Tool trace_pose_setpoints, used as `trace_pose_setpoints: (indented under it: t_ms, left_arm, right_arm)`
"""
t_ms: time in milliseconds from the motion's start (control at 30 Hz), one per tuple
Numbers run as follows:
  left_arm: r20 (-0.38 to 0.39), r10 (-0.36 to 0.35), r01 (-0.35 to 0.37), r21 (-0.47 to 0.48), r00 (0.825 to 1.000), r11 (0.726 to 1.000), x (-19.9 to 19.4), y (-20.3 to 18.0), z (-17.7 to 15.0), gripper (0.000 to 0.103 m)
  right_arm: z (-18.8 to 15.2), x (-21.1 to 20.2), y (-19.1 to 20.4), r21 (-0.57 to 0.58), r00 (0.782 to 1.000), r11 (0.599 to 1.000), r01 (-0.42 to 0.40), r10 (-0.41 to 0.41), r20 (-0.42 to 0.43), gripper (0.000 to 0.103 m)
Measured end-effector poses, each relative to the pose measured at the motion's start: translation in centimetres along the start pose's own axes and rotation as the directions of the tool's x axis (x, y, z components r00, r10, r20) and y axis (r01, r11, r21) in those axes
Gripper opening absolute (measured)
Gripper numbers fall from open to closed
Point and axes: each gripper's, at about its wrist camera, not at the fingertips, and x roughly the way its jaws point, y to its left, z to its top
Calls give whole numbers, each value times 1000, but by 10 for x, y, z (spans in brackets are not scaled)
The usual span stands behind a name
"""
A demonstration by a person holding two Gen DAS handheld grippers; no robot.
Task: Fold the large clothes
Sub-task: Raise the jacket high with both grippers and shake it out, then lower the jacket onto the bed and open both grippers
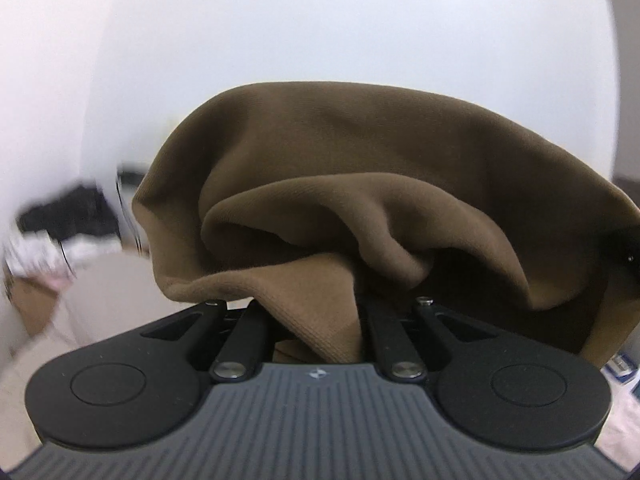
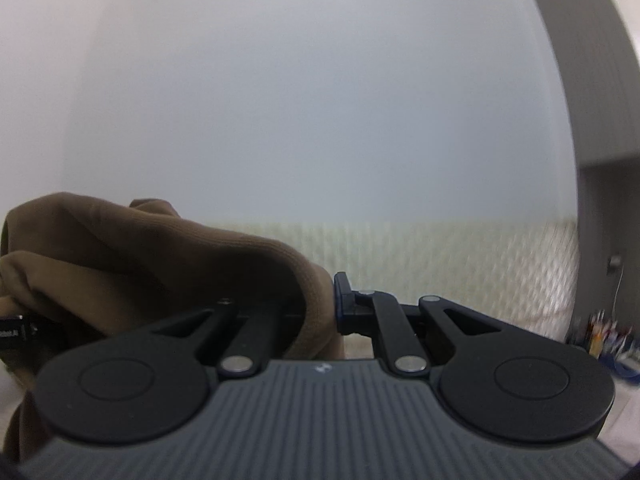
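A: Two grippers, both clenched on one brown garment [image 1: 360,168]: left gripper [image 1: 316,312], right gripper [image 2: 320,320]. Garment held aloft, bunched between them.

B: Step judged: lifting and spreading. Next move likely calls for pulling apart, then laying it flat on the pale bed [image 2: 440,252].

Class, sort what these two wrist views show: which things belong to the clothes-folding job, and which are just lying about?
Job:
- brown knit garment
- left gripper, shut on it
- right gripper, shut on it

Lying about:
- blurred dark and white heap
- pot of pens
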Motion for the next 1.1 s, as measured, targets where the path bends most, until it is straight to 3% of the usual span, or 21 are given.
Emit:
trace_pose_setpoints:
  t_ms: [100, 167, 200, 333, 367, 433, 500, 567, 600, 700, 867, 967, 1000, 1033, 1100]
  left_arm:
    - [-126, 32, -36, -28, 991, 999, 117, 21, -42, 8]
    - [-206, 67, -70, -5, 976, 998, 181, 30, -86, 8]
    - [-237, 78, -78, 10, 968, 997, 178, 26, -114, 8]
    - [-404, 63, -89, -45, 913, 995, 276, 54, -190, 8]
    - [-430, 58, -88, -49, 901, 995, 318, 74, -210, 8]
    - [-429, 59, -82, -36, 902, 996, 331, 82, -228, 11]
    - [-405, 70, -70, 13, 912, 997, 307, 61, -245, 12]
    - [-403, 76, -68, 36, 912, 997, 331, 73, -246, 12]
    - [-408, 76, -69, 32, 910, 997, 347, 85, -222, 12]
    - [-427, 81, -71, 39, 901, 997, 352, 87, -224, 12]
    - [-447, 81, -69, 43, 891, 997, 332, 75, -219, 15]
    - [-468, 86, -77, 39, 879, 996, 324, 74, -211, 29]
    - [-479, 79, -77, 23, 874, 997, 322, 76, -208, 38]
    - [-491, 61, -71, -2, 869, 997, 320, 80, -204, 54]
    - [-507, 38, -67, -38, 861, 997, 315, 87, -196, 67]
  right_arm:
    - [-74, 80, 8, 6, 997, 1000, 14, -14, -73, 9]
    - [-114, 123, 7, 4, 992, 1000, 13, -13, -127, 9]
    - [-134, 145, 9, 2, 987, 1000, 11, -11, -163, 9]
    - [-224, 210, 9, -22, 947, 1000, 19, -25, -320, 9]
    - [-242, 227, 6, -22, 933, 999, 27, -33, -358, 9]
    - [-272, 248, 4, 11, 901, 999, 46, -37, -432, 9]
    - [-296, 258, 2, 49, 876, 997, 65, -34, -481, 10]
    - [-318, 265, 16, 52, 842, 997, 61, -23, -539, 10]
    - [-327, 271, 15, 62, 826, 996, 66, -19, -564, 10]
    - [-341, 273, 21, 45, 806, 997, 65, -26, -591, 10]
    - [-341, 272, 30, -4, 794, 998, 58, -48, -606, 11]
    - [-333, 272, 26, 31, 788, 998, 63, -31, -614, 12]
    - [-329, 270, 22, 57, 785, 996, 64, -14, -619, 12]
    - [-327, 271, 20, 84, 784, 994, 67, 0, -621, 12]
    - [-317, 265, 14, 119, 788, 991, 67, 20, -615, 16]
